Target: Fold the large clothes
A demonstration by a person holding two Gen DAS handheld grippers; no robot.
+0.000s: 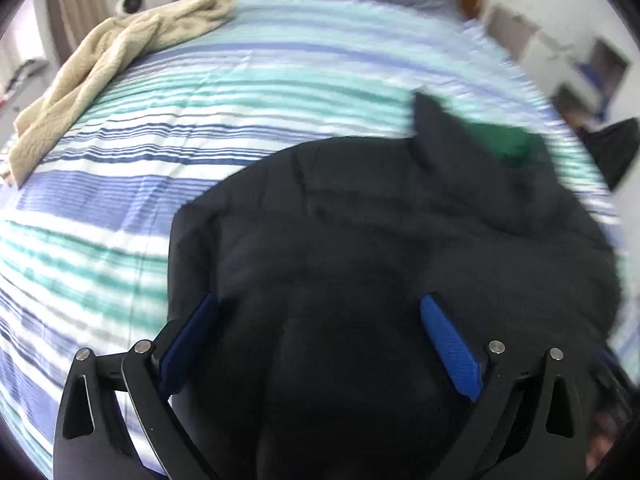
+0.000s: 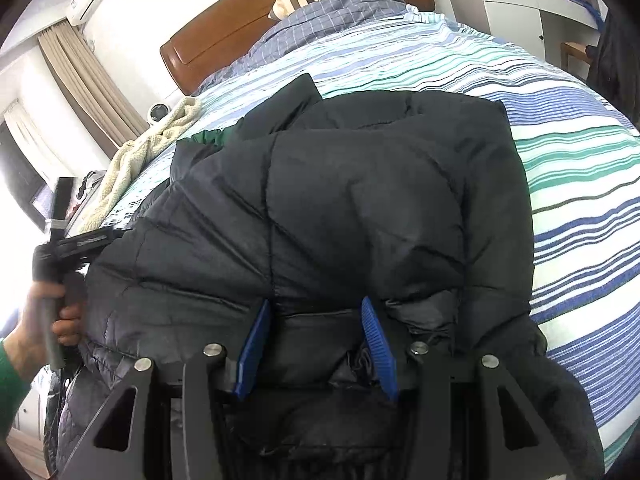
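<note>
Black puffer jacket [image 2: 340,208] lying bunched on striped bedspread [image 2: 580,152], near edge of bed, green lining [image 1: 502,142] showing at far side. Left gripper [image 1: 320,320] over jacket, blue pads [image 1: 450,346] spread wide, nothing between them but fabric below; contact not determinable. Right gripper [image 2: 316,320] at jacket's near edge, fingers partly apart with a fold of fabric bulging between them; firm pinch not determinable. Cream blanket [image 1: 108,68] heaped at bed's far left side. Wooden headboard [image 2: 256,20] beyond
</note>
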